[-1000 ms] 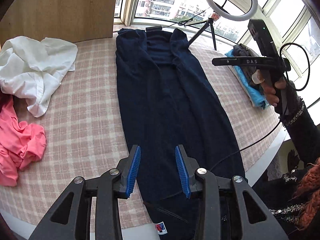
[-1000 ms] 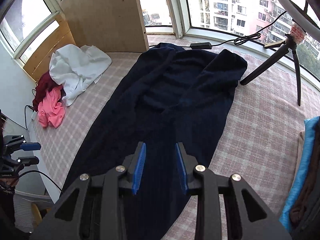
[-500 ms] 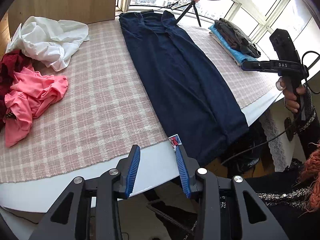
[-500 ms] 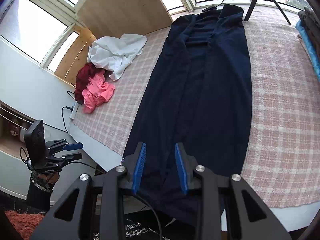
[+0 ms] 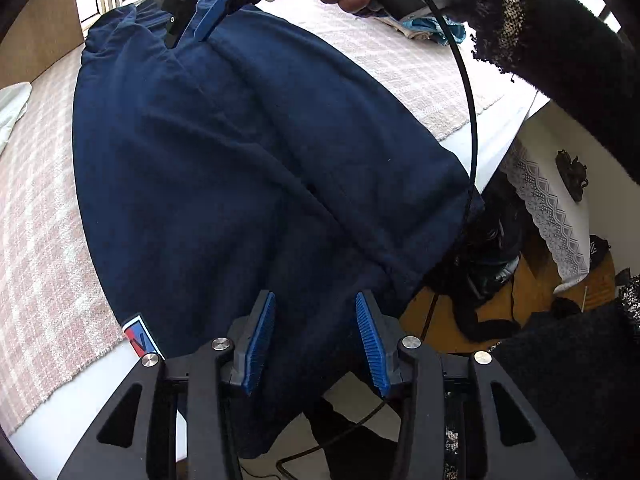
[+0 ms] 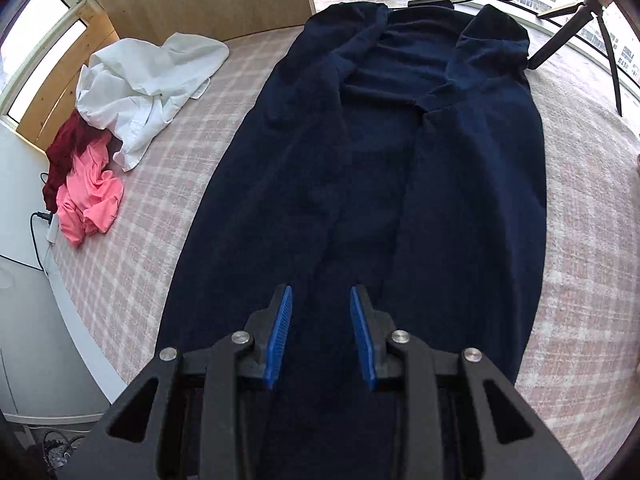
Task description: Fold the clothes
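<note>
A long navy garment (image 6: 400, 184) lies flat along the pink plaid table cover (image 6: 168, 168), its collar end toward the windows. Its hem (image 5: 320, 280) hangs over the front table edge, with a red and blue label (image 5: 138, 336) at the left corner. My left gripper (image 5: 316, 340) is open just in front of the hem, the cloth lying between and beyond its blue pads. My right gripper (image 6: 320, 332) is open low over the garment's middle. The left wrist view shows that right gripper (image 5: 190, 30), held by a hand, above the far part of the garment.
A white garment (image 6: 148, 80), a pink one (image 6: 88, 204) and a dark red one (image 6: 64, 148) are heaped at the left of the table. A tripod (image 6: 576, 20) stands at the far right. Folded blue clothes (image 5: 436, 28) lie on the right side. A black cable (image 5: 472, 120) hangs from the right gripper.
My left gripper has moved in close to the hem at the front edge. My right gripper has come forward and lower over the garment. Both stayed open.
</note>
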Tool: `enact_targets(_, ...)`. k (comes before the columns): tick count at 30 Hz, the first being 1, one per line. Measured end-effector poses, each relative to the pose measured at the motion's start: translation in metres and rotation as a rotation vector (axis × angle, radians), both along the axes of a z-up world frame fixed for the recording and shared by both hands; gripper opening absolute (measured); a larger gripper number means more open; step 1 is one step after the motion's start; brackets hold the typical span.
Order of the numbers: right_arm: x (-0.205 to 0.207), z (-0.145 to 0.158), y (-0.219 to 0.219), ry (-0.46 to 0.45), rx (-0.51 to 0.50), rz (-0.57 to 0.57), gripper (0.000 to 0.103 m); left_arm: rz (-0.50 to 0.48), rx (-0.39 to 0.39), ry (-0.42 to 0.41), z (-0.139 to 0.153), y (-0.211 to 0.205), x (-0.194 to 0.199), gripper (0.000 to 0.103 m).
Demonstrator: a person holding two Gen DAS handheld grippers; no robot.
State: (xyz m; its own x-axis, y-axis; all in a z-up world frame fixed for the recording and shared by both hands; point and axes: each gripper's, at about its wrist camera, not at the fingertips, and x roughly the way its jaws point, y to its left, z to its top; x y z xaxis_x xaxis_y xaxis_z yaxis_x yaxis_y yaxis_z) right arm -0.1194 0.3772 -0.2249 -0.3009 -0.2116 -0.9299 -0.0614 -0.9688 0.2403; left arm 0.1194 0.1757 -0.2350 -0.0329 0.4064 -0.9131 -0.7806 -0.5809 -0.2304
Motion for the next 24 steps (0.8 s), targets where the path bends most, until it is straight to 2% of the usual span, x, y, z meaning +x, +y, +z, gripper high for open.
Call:
enact_targets(3, -0.015, -0.017, -0.007, -0.050, 0.017, 0.027, 0.030, 0.013, -0.020, -0.009, -0.002, 0.003, 0.002, 0.042)
enact_targets(6, -0.018, -0.015, -0.008, -0.050, 0.011, 0.038, 0.030, 0.006, -0.029, -0.001, -0.002, 0.005, 0.005, 0.049)
enact_targets(8, -0.017, -0.014, -0.010, -0.044, 0.015, 0.056, 0.027, 0.002, -0.030, 0.006, -0.002, 0.004, 0.006, 0.050)
enact_targets(11, -0.014, -0.012, -0.011, -0.043, 0.012, 0.078, 0.005, 0.011, -0.015, -0.011, -0.002, 0.000, 0.000, 0.050)
enact_targets(14, -0.011, -0.006, -0.008, -0.029, 0.019, 0.076, 0.003, 0.014, -0.008, -0.019, -0.002, -0.002, -0.002, 0.050)
enact_targets(17, -0.011, -0.003, 0.002, -0.020, 0.073, 0.037, 0.003, 0.007, -0.009, -0.009, -0.001, -0.002, -0.001, 0.051)
enact_targets(20, -0.008, -0.005, 0.004, -0.038, 0.025, 0.060, 0.003, 0.002, -0.003, -0.010, -0.005, 0.002, 0.003, 0.053)
enact_targets(22, -0.003, -0.001, 0.001, -0.045, -0.007, 0.074, 0.010, -0.004, -0.002, -0.010, -0.006, 0.004, 0.004, 0.054)
enact_targets(24, 0.001, 0.001, -0.002, -0.044, -0.059, 0.077, 0.011, -0.014, -0.004, -0.009, -0.006, 0.006, 0.005, 0.056)
